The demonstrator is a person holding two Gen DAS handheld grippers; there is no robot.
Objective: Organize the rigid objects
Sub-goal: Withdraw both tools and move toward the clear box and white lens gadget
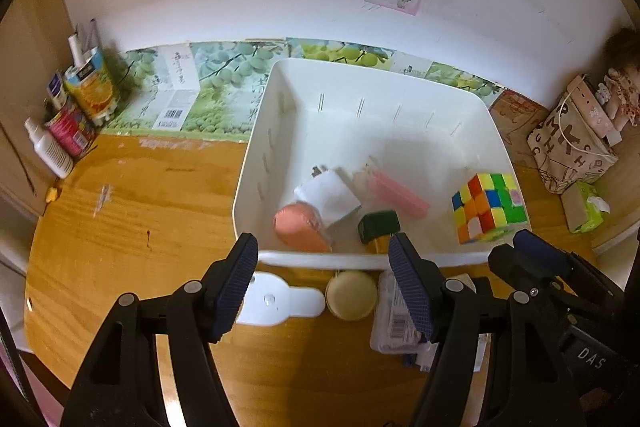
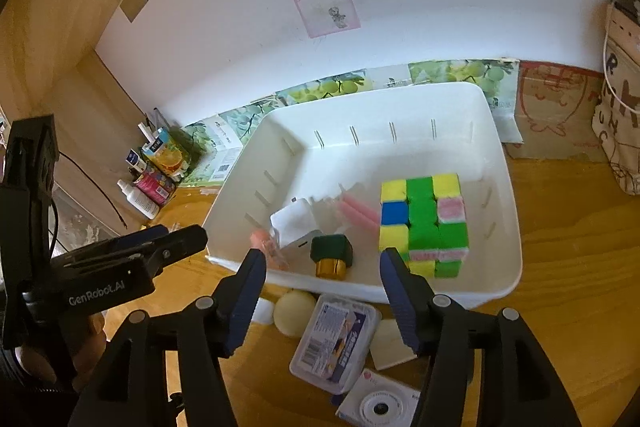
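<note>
A white bin (image 1: 472,95) (image 2: 508,267) stands on the wooden table. In it lie a colour cube (image 1: 490,207) (image 2: 426,223), a pink bar (image 1: 398,195), a white charger block (image 1: 332,197) (image 2: 294,225), an orange-pink item (image 1: 300,229) and a green-capped gold bottle (image 1: 378,227) (image 2: 331,254). In front of the bin lie a white flat piece (image 1: 276,303), a cream round disc (image 1: 351,295) (image 2: 295,311), a clear plastic box (image 2: 336,339) and a small white camera (image 2: 378,407). My left gripper (image 1: 322,283) is open and empty above these. My right gripper (image 2: 322,301) is open and empty.
Cartons, a can and a white bottle (image 1: 50,149) stand at the far left corner. A patterned bag (image 1: 568,143) and a tissue box (image 1: 584,207) sit at the right. A cream square pad (image 2: 390,345) lies beside the clear box.
</note>
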